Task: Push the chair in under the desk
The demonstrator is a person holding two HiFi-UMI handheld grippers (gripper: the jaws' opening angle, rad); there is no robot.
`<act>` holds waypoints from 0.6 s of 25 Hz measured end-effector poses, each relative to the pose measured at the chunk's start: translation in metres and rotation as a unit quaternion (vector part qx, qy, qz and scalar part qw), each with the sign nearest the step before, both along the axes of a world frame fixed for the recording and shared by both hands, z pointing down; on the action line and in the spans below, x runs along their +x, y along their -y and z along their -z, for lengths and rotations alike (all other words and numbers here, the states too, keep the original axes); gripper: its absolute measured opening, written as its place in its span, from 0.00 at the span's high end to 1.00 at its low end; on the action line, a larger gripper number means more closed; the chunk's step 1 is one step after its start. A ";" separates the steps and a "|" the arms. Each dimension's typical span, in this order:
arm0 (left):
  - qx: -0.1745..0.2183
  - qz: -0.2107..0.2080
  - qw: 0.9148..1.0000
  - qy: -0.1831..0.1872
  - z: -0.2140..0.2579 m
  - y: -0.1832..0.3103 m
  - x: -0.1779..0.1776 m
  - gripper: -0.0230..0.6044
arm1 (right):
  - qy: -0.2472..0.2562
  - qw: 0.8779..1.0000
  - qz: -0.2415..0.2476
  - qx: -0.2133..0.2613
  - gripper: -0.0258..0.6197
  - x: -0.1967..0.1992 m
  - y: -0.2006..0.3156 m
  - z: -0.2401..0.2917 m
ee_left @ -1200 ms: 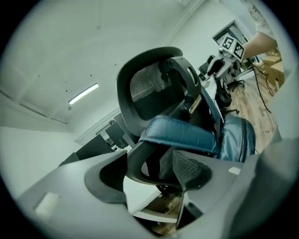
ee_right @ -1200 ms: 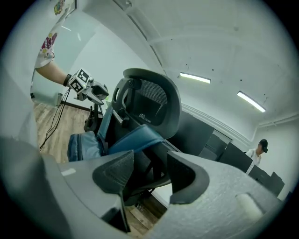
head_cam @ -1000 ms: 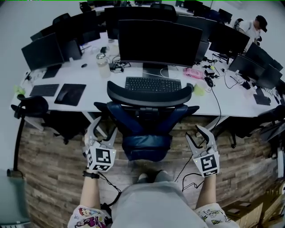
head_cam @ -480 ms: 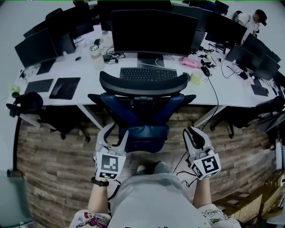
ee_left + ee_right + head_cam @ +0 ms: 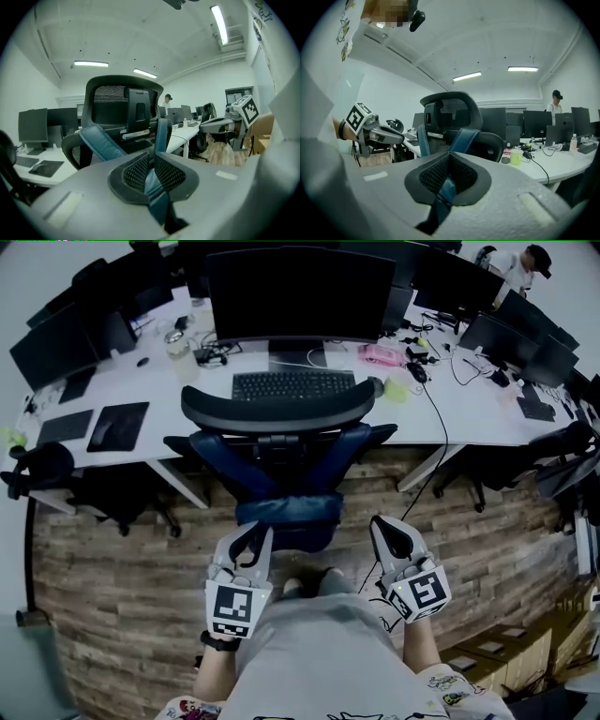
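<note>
The office chair (image 5: 272, 411) has a black headrest, a blue back frame and a blue seat, and stands with its back to me in front of the white desk (image 5: 469, 423). Both grippers hover behind the seat, clear of it. My left gripper (image 5: 251, 532) has just been closing to a thin slit, with nothing between its pads. My right gripper (image 5: 382, 524) has just closed fully, also empty. In the left gripper view the chair (image 5: 124, 110) rises straight ahead, with the right gripper (image 5: 220, 124) beside it. The right gripper view has the chair (image 5: 450, 117) ahead and the left gripper (image 5: 384, 136) to its left.
A large monitor (image 5: 300, 292) and a keyboard (image 5: 292, 385) sit on the desk behind the chair. Other black chairs stand at the left (image 5: 42, 470) and the right (image 5: 562, 456). A cable (image 5: 433, 465) hangs from the desk to the wooden floor. A person (image 5: 514, 263) stands far back.
Both grippers' jaws have closed from wide open. The left gripper moved right and the right gripper left, toward each other behind the seat, both rolling. The chair keeps its place at the desk.
</note>
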State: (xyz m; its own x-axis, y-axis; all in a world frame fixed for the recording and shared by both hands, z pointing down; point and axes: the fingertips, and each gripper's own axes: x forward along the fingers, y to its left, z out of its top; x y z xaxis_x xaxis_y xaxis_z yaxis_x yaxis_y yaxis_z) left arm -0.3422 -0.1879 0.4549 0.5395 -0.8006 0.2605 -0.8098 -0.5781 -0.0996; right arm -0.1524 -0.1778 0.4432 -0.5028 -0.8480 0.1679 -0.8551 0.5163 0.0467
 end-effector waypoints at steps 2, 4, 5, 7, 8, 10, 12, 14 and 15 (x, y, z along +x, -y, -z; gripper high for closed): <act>-0.004 0.004 1.000 -0.031 0.003 -0.002 0.002 0.94 | 0.014 1.000 -0.002 -0.007 0.96 -0.001 -0.002 -0.002; -0.018 0.008 0.997 -0.068 0.007 -0.004 0.003 0.95 | 0.025 1.000 -0.001 -0.011 0.96 -0.002 -0.003 -0.004; -0.025 0.010 0.996 -0.082 0.009 -0.005 0.003 0.95 | 0.029 0.999 -0.001 -0.013 0.96 -0.003 -0.003 -0.005; -0.036 0.013 0.994 -0.100 0.008 -0.007 0.001 0.95 | 0.038 0.999 -0.002 -0.015 0.96 -0.004 -0.004 -0.006; -0.039 0.014 0.994 -0.106 0.006 -0.008 0.000 0.95 | 0.041 0.999 -0.004 -0.015 0.96 -0.004 -0.003 -0.006; -0.043 0.015 0.993 -0.112 0.001 -0.009 -0.002 0.95 | 0.044 0.999 -0.007 -0.016 0.96 -0.004 -0.002 -0.005; -0.047 0.015 0.993 -0.108 -0.003 -0.010 -0.003 0.95 | 0.044 0.999 -0.008 -0.016 0.96 -0.005 0.001 -0.004; -0.050 0.016 0.993 -0.102 -0.006 -0.010 -0.004 0.95 | 0.042 0.999 -0.008 -0.014 0.96 -0.007 0.003 -0.002; -0.051 0.016 0.994 -0.100 -0.007 -0.010 -0.005 0.95 | 0.040 0.999 -0.008 -0.012 0.96 -0.008 0.004 -0.001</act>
